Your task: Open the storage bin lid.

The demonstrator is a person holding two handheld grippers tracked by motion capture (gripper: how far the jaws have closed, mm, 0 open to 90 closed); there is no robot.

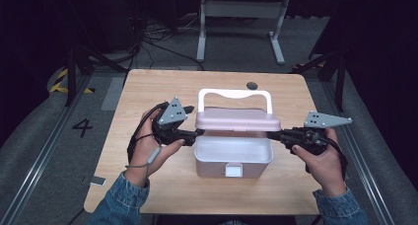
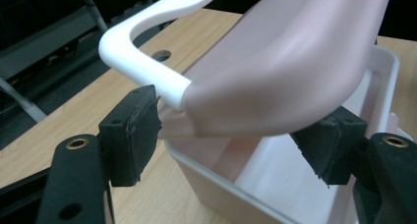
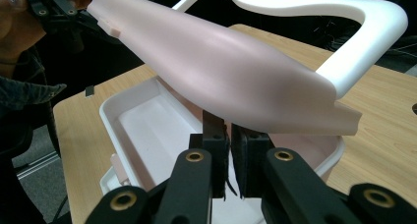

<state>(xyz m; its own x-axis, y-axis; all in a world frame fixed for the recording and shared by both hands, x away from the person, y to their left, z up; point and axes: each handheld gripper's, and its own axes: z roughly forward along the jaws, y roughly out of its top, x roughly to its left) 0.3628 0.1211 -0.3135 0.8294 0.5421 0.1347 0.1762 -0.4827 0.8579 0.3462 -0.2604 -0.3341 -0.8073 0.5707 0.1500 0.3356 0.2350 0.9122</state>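
Light wooden table [image 1: 148,94], pink open-lidded box [image 1: 232,161] at its middle.

Pale pink plastic box [image 1: 233,158] sits mid-table on the light wooden tabletop [image 1: 148,87], its pink hinged lid [image 1: 238,120] raised above it with the white loop handle [image 1: 234,94] behind, left gripper [image 1: 196,132] at the lid's left end, right gripper [image 1: 274,134] at its right.

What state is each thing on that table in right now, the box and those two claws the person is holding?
Pink lid: raised, partly open above the box.
Box: open, inside looks empty.
White handle: sticking up behind the lid.
Front latch: undone.
Left claw: open, jaws either side of the lid's end.
Right claw: shut, under the lid's edge.
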